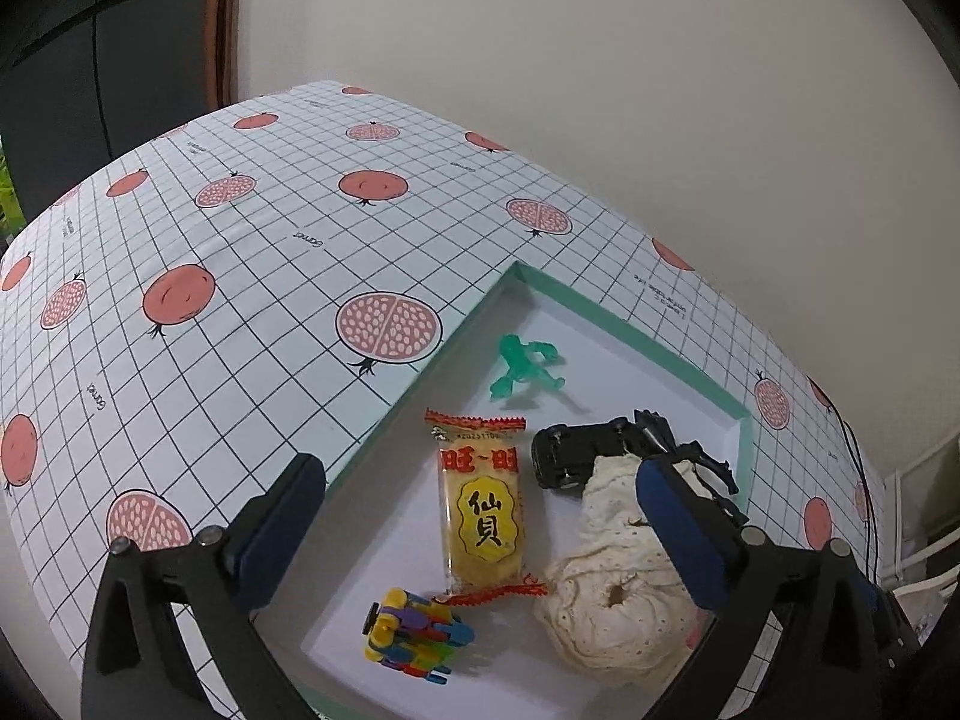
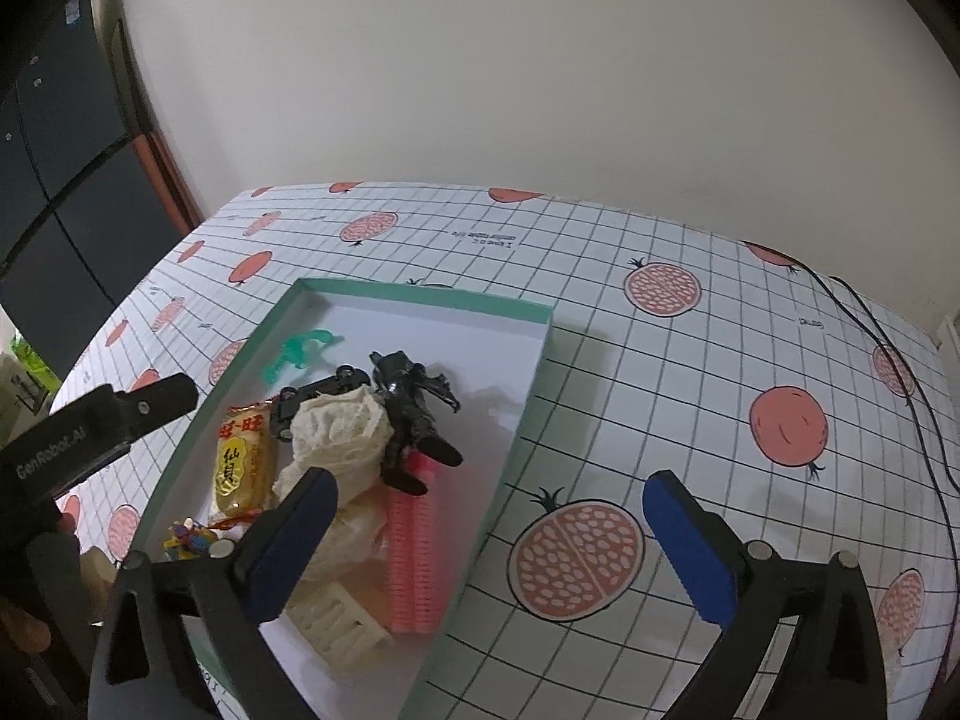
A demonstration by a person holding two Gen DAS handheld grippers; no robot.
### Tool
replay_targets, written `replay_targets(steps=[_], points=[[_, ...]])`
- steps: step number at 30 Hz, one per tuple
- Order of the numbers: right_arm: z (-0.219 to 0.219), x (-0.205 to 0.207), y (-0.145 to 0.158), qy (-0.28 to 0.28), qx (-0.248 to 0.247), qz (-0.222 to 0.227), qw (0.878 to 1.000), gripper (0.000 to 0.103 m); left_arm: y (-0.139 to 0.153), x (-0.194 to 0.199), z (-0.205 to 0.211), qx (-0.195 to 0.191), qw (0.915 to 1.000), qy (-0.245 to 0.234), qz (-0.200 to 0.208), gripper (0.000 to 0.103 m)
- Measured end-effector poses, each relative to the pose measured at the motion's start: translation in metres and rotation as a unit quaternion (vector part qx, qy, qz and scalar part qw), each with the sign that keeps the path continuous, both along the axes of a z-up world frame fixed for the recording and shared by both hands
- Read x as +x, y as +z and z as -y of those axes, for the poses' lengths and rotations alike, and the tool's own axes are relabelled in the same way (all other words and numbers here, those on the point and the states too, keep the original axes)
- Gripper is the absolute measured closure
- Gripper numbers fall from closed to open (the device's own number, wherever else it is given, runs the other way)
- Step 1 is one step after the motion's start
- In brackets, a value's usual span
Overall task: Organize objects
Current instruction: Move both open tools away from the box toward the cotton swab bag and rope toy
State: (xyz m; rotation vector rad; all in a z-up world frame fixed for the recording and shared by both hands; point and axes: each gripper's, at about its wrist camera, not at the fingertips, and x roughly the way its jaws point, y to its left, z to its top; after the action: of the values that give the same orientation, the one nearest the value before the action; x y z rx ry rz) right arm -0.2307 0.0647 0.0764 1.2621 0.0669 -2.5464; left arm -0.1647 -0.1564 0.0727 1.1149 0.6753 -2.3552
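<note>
Both my grippers, left (image 1: 474, 516) and right (image 2: 489, 531), are hanging released, gripping nothing. Between left fingers: one cracker packet (image 1: 482, 513), one block toy (image 1: 414, 636), inside the tray (image 1: 630, 333); bare tablecloth (image 2: 690, 408) is stretching beyond my right fingers.

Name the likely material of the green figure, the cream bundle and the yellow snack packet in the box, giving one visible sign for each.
Green figure: probably translucent moulded plastic; light shows through its glossy limbs.
Cream bundle: looks like woven cotton-type cloth, matte; small eyelet holes and soft folds.
Yellow snack packet: apparently thin plastic film, shiny; crimped, serrated red ends.
</note>
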Motion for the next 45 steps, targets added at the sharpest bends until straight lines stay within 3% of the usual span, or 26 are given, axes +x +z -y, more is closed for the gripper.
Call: replay_targets(steps=[6, 15, 20, 27, 39, 45], points=[[-0.013, 0.003, 0.006, -0.008, 0.015, 0.004, 1.000, 0.000, 0.007, -0.002, -0.012, -0.008, 0.9999, -0.010, -0.009, 0.000], [-0.074, 0.015, 0.027, -0.039, 0.036, 0.006, 0.999, 0.000, 0.032, -0.011, -0.059, -0.002, 0.9949, -0.082, -0.059, 0.000], [-0.122, 0.018, 0.034, -0.077, 0.034, 0.022, 0.996, 0.000, 0.037, -0.018, -0.095, -0.009, 0.9891, -0.132, -0.065, 0.000], [-0.160, 0.031, 0.039, -0.067, 0.041, 0.027, 0.997, 0.000, 0.037, -0.025, -0.142, 0.000, 0.9788, -0.195, -0.063, 0.000], [-0.197, 0.044, -0.004, -0.051, 0.078, 0.103, 0.990, 0.000, 0.016, -0.029, -0.222, -0.009, 0.9570, -0.290, -0.015, 0.000], [-0.208, 0.049, -0.028, -0.042, 0.087, 0.141, 0.985, 0.000, 0.001, -0.032, -0.236, -0.009, 0.9532, -0.302, 0.011, 0.000]])
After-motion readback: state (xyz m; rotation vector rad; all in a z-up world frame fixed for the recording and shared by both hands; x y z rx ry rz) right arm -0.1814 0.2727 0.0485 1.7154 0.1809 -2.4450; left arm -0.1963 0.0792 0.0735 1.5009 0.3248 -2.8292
